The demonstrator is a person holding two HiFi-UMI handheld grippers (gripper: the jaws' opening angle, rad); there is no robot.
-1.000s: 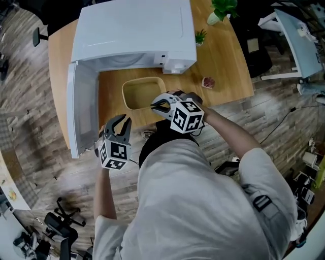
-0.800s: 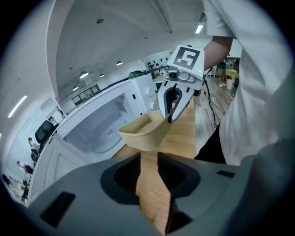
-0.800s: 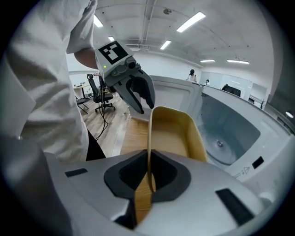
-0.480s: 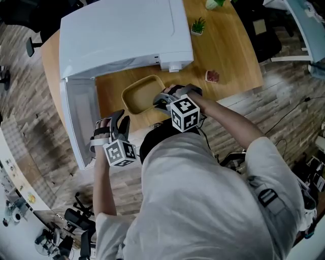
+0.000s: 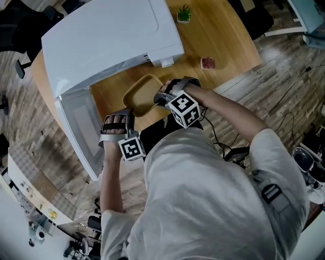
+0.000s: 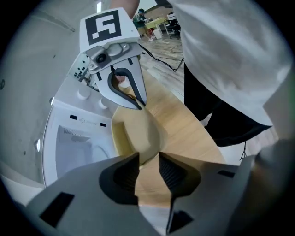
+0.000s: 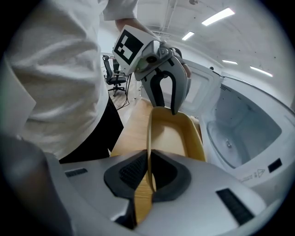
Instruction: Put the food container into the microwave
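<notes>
The yellow food container (image 5: 141,92) rests on the wooden table (image 5: 223,35) in front of the white microwave (image 5: 106,35), whose door (image 5: 81,127) hangs open to the left. My right gripper (image 5: 161,97) is shut on the container's near right rim; in the right gripper view the thin rim stands between the pads of my right gripper (image 7: 148,167), with the container (image 7: 174,133) stretching ahead beside the cavity (image 7: 235,133). My left gripper (image 5: 118,118) hovers off the table's front edge, its jaws nearly together with nothing between them; its own view has it (image 6: 148,161) facing the container (image 6: 133,133).
A small potted plant (image 5: 184,12) and a small reddish object (image 5: 207,63) sit on the table to the right of the microwave. The open door stretches out past the table's front edge beside my left hand. Wood floor and office chairs surround the table.
My right gripper reached the container's rim and shut on it. My left gripper's jaws went from wide open to nearly together. The head view has swung, so the microwave sits more to the left.
</notes>
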